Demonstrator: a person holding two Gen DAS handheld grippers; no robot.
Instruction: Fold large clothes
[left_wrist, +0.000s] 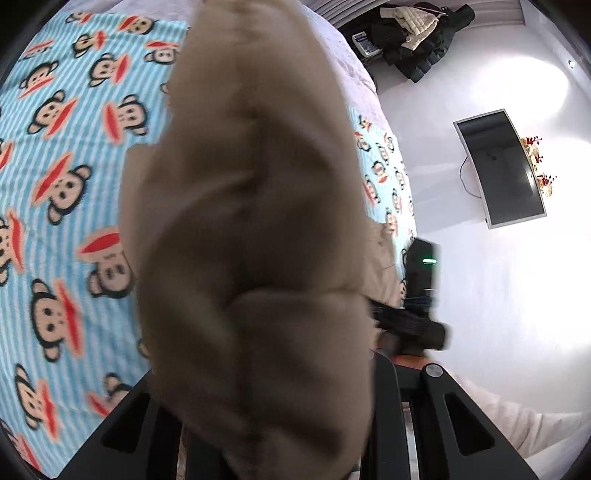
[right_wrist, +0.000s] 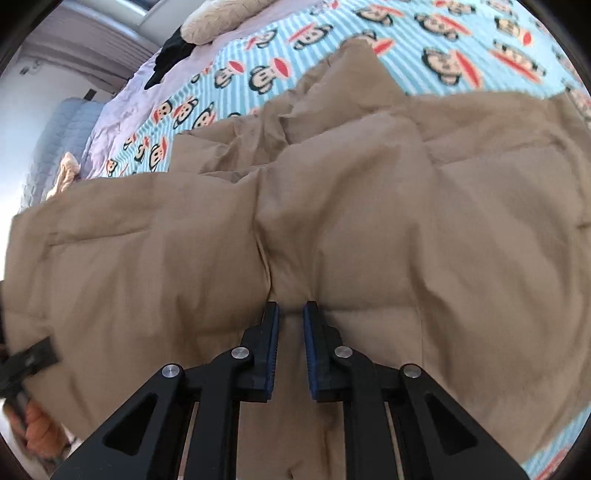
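Your big tan puffer coat (right_wrist: 369, 221) is spread across the bed, on top of the light blue striped monkey-print blanket (right_wrist: 424, 33), and it fills most of the right wrist view.

Your right gripper (right_wrist: 291, 314) points down at the coat's near edge, right on a quilted seam. Its jaws are nearly together with just a narrow gap, and a pinch of tan fabric bunches up between the blue pads (right_wrist: 309, 354), so it looks clamped on the coat.

Your left gripper (left_wrist: 258, 424) is mostly buried. In the left wrist view a fat puffy fold of the same coat (left_wrist: 251, 221) hangs right in front of the lens and hides the fingertips, with only the black finger frames poking out on either side. The fabric comes straight out from between them, so it's gripped there, jaws narrowed around the fold.

Past that fold you can see the blanket (left_wrist: 66, 166) on the bed, white floor on the right, a dark monitor (left_wrist: 502, 166) lying on it, and a pile of dark jackets (left_wrist: 417, 37) further off. The other gripper's black body with a green light (left_wrist: 424, 273) shows beside the coat's edge.
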